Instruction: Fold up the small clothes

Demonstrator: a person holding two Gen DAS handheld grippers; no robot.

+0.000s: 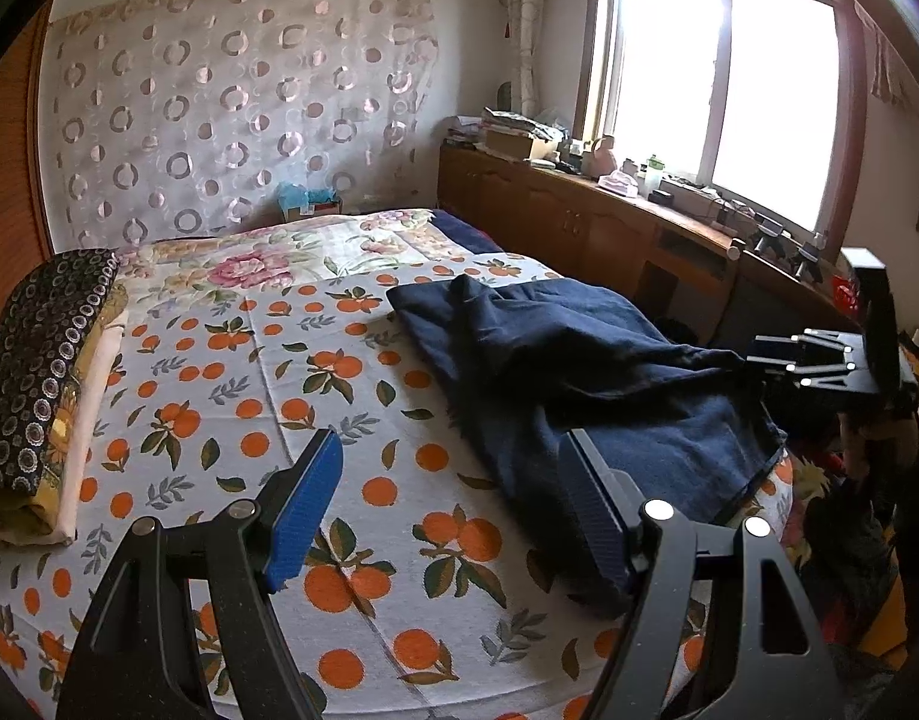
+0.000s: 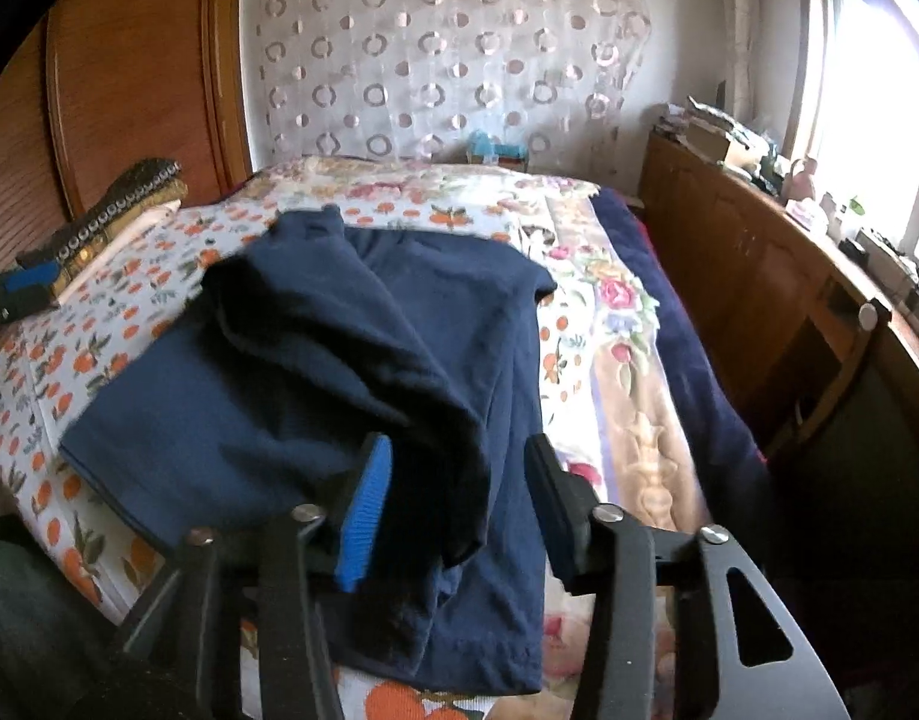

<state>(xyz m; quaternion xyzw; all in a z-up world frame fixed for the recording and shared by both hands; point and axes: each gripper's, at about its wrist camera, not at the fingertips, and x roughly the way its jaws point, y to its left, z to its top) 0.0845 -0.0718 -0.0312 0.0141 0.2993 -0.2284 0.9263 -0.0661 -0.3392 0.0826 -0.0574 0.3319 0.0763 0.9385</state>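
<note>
A dark navy garment (image 1: 579,360) lies rumpled on the orange-print bed sheet (image 1: 249,396), one part folded over itself. In the left wrist view my left gripper (image 1: 453,468) is open above the sheet, its right finger beside the garment's near edge and nothing between the pads. My right gripper (image 1: 777,354) shows at the garment's right end. In the right wrist view the garment (image 2: 339,360) fills the middle. My right gripper (image 2: 459,480) stands open there, a loose fold of the cloth lying between its fingers with neither pad pressing on it. My left gripper (image 2: 21,294) shows at the far left.
A folded stack of patterned cloth (image 1: 39,372) sits on the bed's left side. A wooden cabinet (image 1: 579,228) cluttered with small items runs under the window (image 1: 717,90) on the right. A tissue box (image 1: 309,204) stands at the far end by the curtained wall.
</note>
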